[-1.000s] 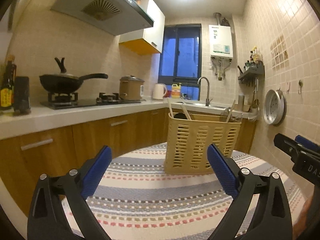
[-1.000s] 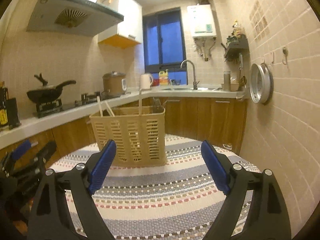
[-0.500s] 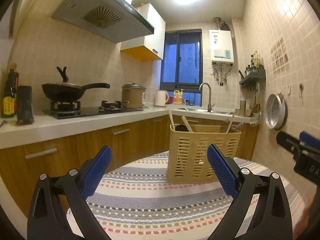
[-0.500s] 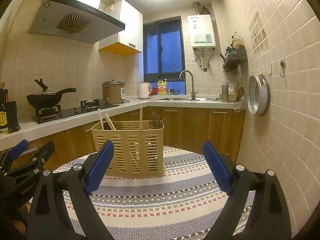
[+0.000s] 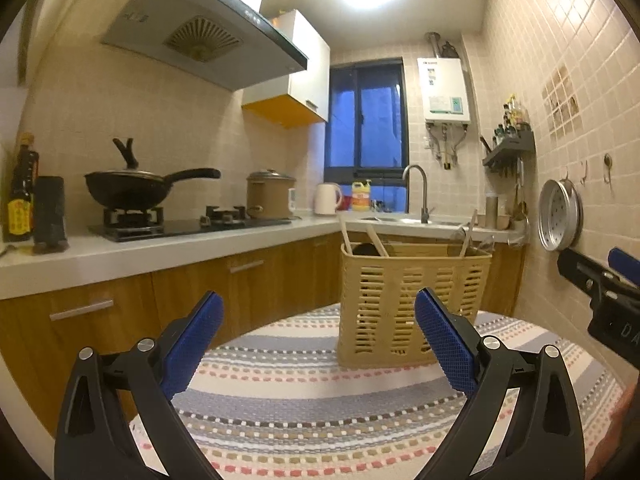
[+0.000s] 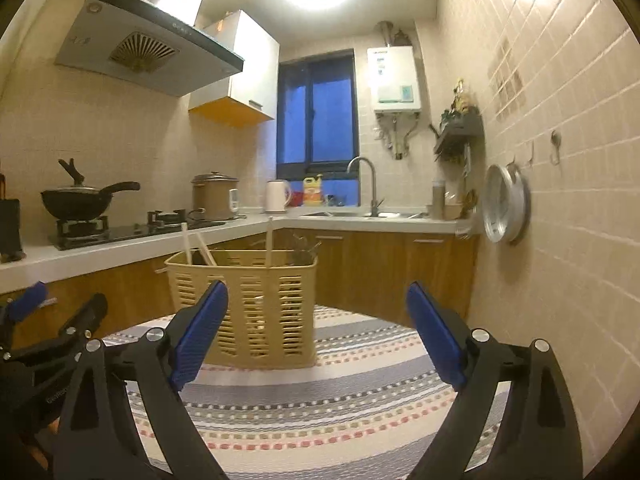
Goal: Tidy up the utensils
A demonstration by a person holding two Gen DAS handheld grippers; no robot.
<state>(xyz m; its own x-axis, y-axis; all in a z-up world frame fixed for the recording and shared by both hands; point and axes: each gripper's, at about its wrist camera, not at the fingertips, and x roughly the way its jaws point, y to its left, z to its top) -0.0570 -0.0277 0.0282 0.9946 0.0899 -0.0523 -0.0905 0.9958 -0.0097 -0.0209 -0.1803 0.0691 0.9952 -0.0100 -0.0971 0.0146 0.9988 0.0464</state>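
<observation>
Blue-padded fingers (image 5: 200, 332) of both the left gripper (image 5: 316, 324) and right gripper (image 6: 316, 312) spread wide, empty; centre-frame, a beige slotted plastic basket (image 5: 404, 304) holds upright wooden utensils (image 5: 345, 234) on a striped woven tablecloth (image 5: 304, 404).

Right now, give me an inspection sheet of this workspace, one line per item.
Surface: round table under a striped woven cloth, bare apart from the basket.
Job's things: tan slotted utensil basket stands upright on the cloth; wooden utensil handles stick out of its top.
Clutter: nothing seen on the cloth.
Grippers: left gripper open, empty, blue fingers apart; right gripper open, empty; both aimed at the basket, short of it.
Cables: nothing seen.
Surroundings: black wok on the hob, rice cooker, white kettle, sink faucet, range hood, metal steamer tray hanging on the tiled wall.
</observation>
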